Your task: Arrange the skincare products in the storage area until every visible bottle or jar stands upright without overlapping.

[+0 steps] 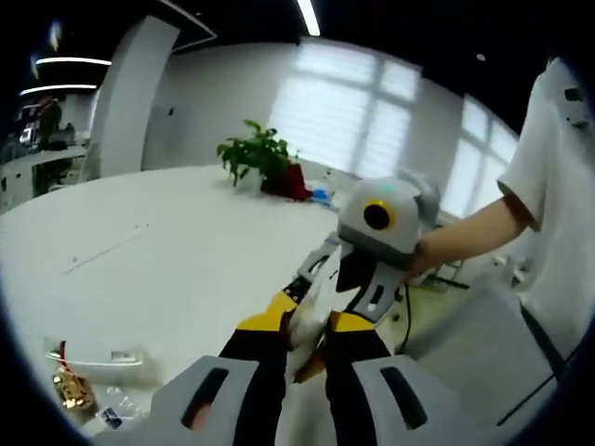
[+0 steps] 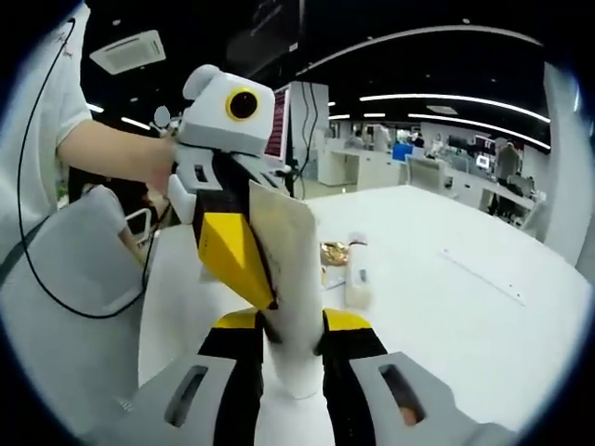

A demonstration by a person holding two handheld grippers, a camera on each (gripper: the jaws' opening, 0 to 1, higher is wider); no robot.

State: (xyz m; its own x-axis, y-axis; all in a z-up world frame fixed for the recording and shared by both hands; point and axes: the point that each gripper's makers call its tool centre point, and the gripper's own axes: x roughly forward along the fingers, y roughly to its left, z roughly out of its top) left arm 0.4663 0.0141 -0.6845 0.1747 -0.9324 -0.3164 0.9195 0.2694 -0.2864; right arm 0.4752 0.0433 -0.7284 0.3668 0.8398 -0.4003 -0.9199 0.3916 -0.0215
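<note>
A flat white tube-like pack (image 2: 290,251) is held up in the air between both grippers. In the right gripper view my right gripper (image 2: 294,327) is shut on its lower end, and the left gripper (image 2: 244,255) comes in from the upper left with its yellow jaw pressed on the pack's side. In the left gripper view my left gripper (image 1: 307,323) is shut on the same white pack (image 1: 311,302), while the right gripper (image 1: 346,283) clamps it from the far side. On the white table (image 2: 446,307) lie a white bottle (image 2: 357,271) on its side and a golden item (image 2: 332,252).
A golden packet (image 1: 71,386) and a clear box (image 1: 98,358) lie at the table's near left edge. A potted plant (image 1: 256,153) stands at the far side. A person in a white shirt (image 1: 558,204) stands close on the right.
</note>
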